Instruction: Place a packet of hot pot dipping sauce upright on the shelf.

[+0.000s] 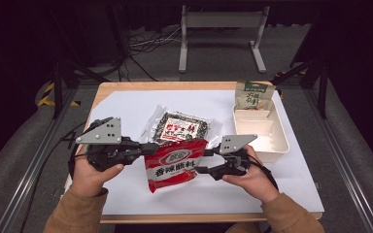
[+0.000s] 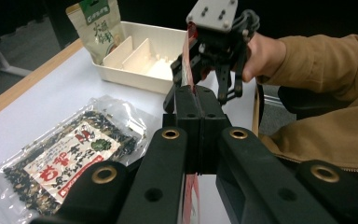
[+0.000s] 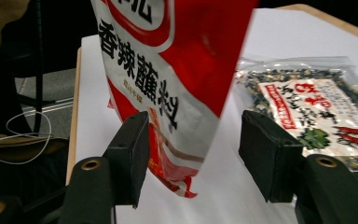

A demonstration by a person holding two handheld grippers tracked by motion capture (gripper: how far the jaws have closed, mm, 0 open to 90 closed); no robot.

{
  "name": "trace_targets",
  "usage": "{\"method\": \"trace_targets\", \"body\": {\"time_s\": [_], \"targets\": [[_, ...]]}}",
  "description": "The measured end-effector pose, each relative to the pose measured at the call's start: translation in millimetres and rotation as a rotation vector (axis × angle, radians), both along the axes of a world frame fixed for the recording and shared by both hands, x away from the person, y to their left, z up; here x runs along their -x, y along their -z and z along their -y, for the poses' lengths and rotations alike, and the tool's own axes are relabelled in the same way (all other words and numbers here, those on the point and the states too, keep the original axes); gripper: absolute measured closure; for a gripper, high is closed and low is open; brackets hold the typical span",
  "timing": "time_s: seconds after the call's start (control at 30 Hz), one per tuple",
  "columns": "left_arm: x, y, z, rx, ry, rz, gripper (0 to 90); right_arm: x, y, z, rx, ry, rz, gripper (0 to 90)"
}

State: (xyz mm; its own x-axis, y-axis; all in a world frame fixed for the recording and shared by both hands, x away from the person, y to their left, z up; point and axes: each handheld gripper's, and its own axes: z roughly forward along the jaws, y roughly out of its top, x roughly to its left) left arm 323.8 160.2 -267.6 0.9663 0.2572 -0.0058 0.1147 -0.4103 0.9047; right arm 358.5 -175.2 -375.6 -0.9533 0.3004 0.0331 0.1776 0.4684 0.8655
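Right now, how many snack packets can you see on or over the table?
3: a red packet held up between the two grippers, a clear dark-speckled packet flat on the white sheet behind it, and a green-topped packet standing in the tray's far end.

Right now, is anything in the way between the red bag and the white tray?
Nothing on the table lies between them. The red bag hangs from the shut left hand-held gripper; the open right hand-held gripper sits toward the tray.

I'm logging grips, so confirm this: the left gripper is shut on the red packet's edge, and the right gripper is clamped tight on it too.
Half right. The left gripper is shut on the red packet, but the right gripper is not clamped: the right gripper view shows its jaws standing apart with the packet loose between them.
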Motion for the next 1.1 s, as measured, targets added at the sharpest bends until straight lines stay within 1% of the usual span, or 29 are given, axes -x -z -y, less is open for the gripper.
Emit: {"method": "trace_targets", "body": {"time_s": [0.07,0.1,0.23,0.37,0.43,0.5,0.57,0.6,0.67,0.77,0.87,1.0,1.1], "targets": [[0.2,-0.8,1.6,0.004,0.007,0.005,89.9,-0.3,4.1,-3.2,-0.002,-0.014,0.001,42.7],[0.4,-0.9,2.8,0.009,0.010,0.006,89.9,-0.5,5.8,-4.5,-0.005,-0.018,-0.008,42.8],[0.4,-1.1,6.4,0.010,0.018,0.009,89.9,-2.5,10.8,-8.7,-0.008,-0.023,-0.014,42.8],[-0.8,-0.7,10.4,0.015,0.026,0.011,89.9,-4.1,15.0,-13.9,-0.015,-0.040,-0.009,42.8],[-1.3,-0.3,11.6,0.021,0.030,0.007,89.9,-4.6,16.9,-15.7,-0.026,-0.048,-0.008,43.4],[-1.5,0.2,12.3,0.025,0.029,0.007,89.9,-4.5,18.3,-17.4,-0.018,-0.057,-0.011,48.3],[-1.8,0.4,11.9,0.020,0.028,0.010,89.9,-3.9,18.7,-17.3,-0.006,-0.062,0.006,56.5],[-1.9,0.4,11.4,0.020,0.024,0.011,89.9,-3.4,18.7,-16.7,0.004,-0.076,0.017,61.3],[-2.6,0.5,10.1,0.023,0.024,0.012,89.9,-2.7,17.9,-15.3,0.005,-0.100,0.019,71.9],[-1.8,0.2,8.4,0.034,0.024,0.011,89.9,-2.2,15.6,-13.1,-0.003,-0.112,0.024,81.6],[-1.3,-0.5,6.4,0.041,0.023,0.012,89.8,-3.1,13.0,-11.1,-0.012,-0.137,0.033,85.4],[-1.5,-0.2,5.2,0.044,0.019,0.014,89.8,-2.9,10.4,-10.4,-0.004,-0.153,0.035,86.7],[-2.0,0.2,3.9,0.054,0.022,0.005,89.8,-2.9,8.0,-9.2,0.000,-0.155,0.033,87.5]]}}
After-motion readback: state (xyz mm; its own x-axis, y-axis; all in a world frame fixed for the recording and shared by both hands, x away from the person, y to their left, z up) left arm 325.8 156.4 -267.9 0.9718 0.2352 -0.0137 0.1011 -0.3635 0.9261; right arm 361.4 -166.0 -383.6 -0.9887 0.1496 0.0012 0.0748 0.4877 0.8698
